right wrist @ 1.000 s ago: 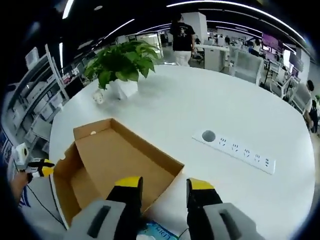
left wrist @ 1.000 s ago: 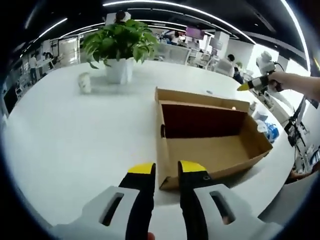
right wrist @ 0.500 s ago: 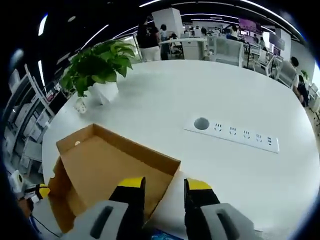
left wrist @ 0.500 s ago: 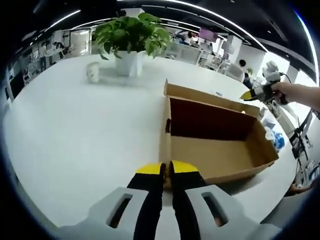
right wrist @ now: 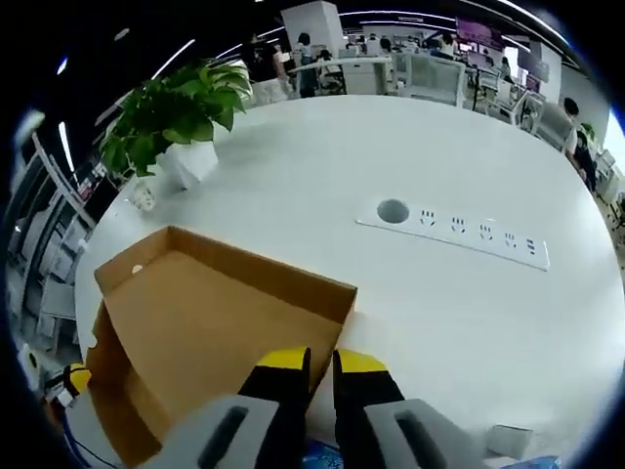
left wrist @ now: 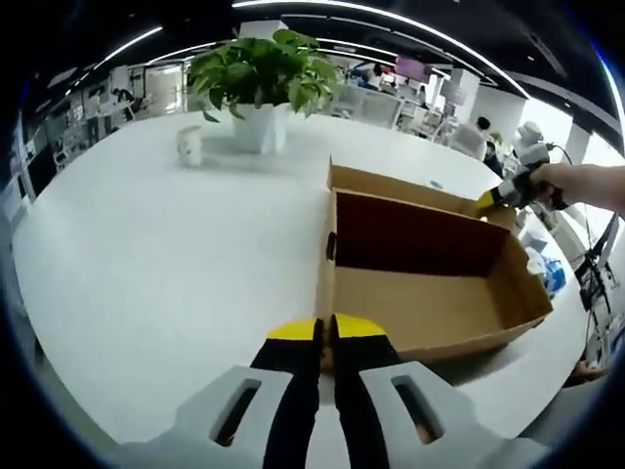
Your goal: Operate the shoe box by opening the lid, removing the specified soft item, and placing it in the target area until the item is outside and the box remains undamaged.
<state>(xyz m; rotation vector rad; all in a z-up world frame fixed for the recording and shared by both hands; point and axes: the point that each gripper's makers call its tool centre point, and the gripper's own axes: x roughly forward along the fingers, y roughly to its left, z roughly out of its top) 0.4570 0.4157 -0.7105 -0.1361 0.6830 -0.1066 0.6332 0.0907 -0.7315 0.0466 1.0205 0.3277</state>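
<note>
My left gripper has its fingers closed almost together with nothing between them, tips just short of the near corner of the shoe box. The box sits open on the white table, its cavity facing up; I see bare cardboard floor and a dark red inner wall, no soft item in the part that shows. I judge I hold the left fingers low at that corner to steady the box if it slides.

In the right gripper view my right gripper also has its fingers drawn nearly shut, empty, hanging over the near edge of the box's raised flap. Something blue peeks from under those fingers at the bottom of that view; too little of it shows to tell whether it is the item.

Beyond the right fingers lies a power strip set in the table, well apart from the box. A potted plant and a small cup stand far past the left fingers, out of the way.
</note>
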